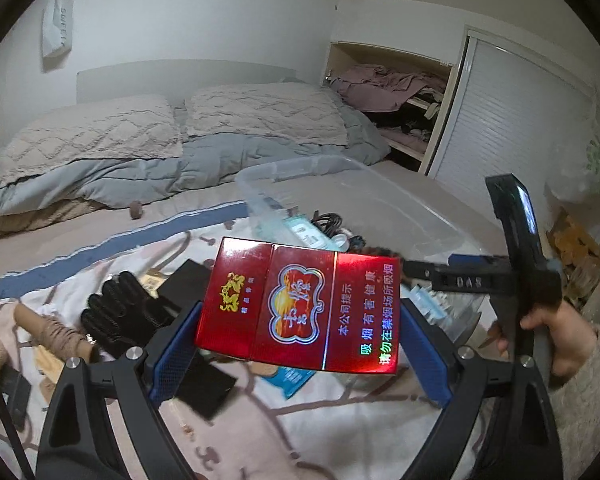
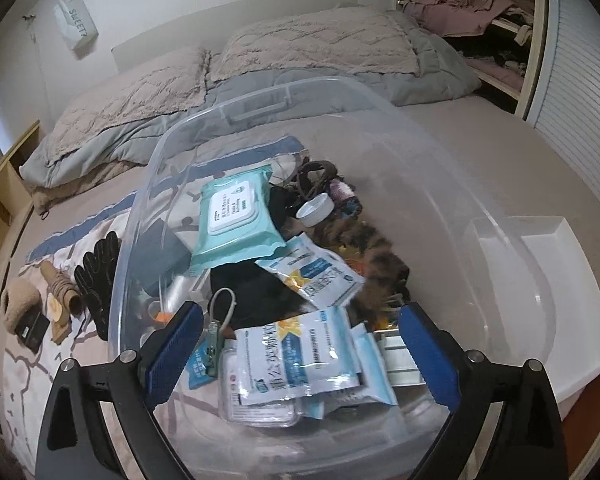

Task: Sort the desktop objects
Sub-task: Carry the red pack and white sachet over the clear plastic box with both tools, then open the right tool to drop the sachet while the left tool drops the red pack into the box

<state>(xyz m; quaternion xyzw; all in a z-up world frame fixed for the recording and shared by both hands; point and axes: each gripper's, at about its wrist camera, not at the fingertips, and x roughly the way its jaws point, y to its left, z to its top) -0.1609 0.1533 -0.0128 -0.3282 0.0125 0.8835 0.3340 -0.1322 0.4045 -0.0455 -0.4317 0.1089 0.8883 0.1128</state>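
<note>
Your left gripper (image 1: 300, 344) pinches the red cigarette pack (image 1: 298, 304) crosswise, long axis spanning its pads. The clear storage bin (image 2: 228, 116) lies ahead to its right on the bed (image 2: 500, 152). Your right gripper (image 2: 300, 352) hangs spread and empty over the bin.

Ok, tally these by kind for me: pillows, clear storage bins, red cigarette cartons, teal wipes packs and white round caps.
pillows: 2
clear bin: 1
red cigarette carton: 1
teal wipes pack: 1
white cap: 1
Total: 6
</note>
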